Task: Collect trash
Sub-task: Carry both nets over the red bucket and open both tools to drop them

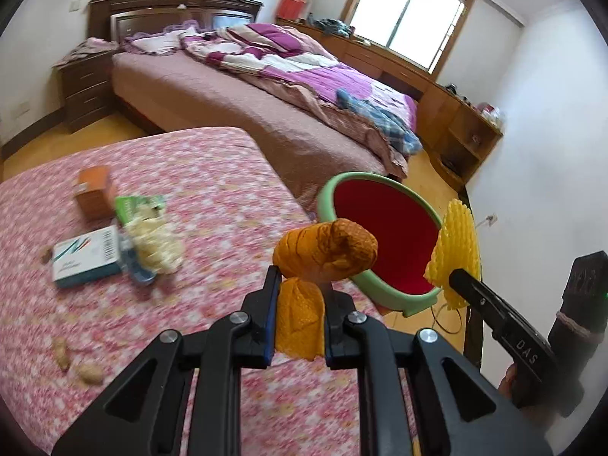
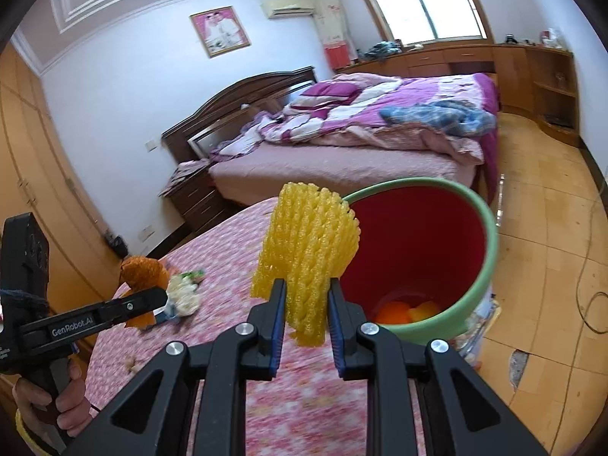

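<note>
Left gripper (image 1: 300, 285) clamped on an orange mesh wad (image 1: 325, 252), which bulges above the fingertips and hangs down between the pads. Right gripper (image 2: 304, 292) clamped on a yellow foam fruit net (image 2: 309, 243), standing upright out of the jaws. Both held above the pink floral tabletop (image 1: 190, 174). Green-rimmed red bin (image 2: 418, 235) sits off the table edge at about 2 o'clock from the right gripper; its mouth is tilted toward the camera, with orange and yellow scraps visible at the bottom. In the left wrist view the bin lies at 1 o'clock, just behind the orange wad. Remaining on the table at 10 o'clock from the left gripper: white-and-teal box (image 1: 87, 256), orange box (image 1: 95, 190), green packet (image 1: 138, 205), pale crumpled wad (image 1: 155, 245). Peanut shells (image 1: 76, 361) at 8 o'clock. View blurred.
</note>
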### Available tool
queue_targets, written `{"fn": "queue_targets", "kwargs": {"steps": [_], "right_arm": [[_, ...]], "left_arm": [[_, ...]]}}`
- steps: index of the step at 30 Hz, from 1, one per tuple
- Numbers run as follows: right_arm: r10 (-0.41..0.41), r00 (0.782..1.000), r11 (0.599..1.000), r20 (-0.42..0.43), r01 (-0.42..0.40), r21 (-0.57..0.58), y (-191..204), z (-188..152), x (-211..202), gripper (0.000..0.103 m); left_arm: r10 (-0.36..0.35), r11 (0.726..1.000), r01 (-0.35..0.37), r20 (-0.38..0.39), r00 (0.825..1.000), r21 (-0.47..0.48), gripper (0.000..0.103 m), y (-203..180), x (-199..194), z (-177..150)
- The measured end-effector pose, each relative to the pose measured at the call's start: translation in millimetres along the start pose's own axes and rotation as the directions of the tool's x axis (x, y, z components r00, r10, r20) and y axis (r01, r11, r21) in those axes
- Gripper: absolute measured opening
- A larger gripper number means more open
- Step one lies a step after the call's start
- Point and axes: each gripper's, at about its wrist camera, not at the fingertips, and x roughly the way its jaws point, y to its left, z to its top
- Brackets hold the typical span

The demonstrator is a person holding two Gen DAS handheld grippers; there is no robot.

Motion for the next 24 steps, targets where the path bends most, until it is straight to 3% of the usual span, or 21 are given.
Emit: {"fn": "queue_targets", "kwargs": {"steps": [13,24], "right_arm": [[-0.099,0.995,0.992,-0.016,0.100,0.083,-68.9,18.6,22.3,0.023],[-0.147,0.987,0.984,-0.066,0.153,0.094,-98.6,27.6,60.3,0.028]], "left_arm": [[-0.076,0.991,0.085,-0.086,0.993,0.102,0.018,-56.9,84.0,25.4],[-0.067,0.978,0.086,-0.105,0.992,0.190,0.018,-80.9,142.8,39.0]]}}
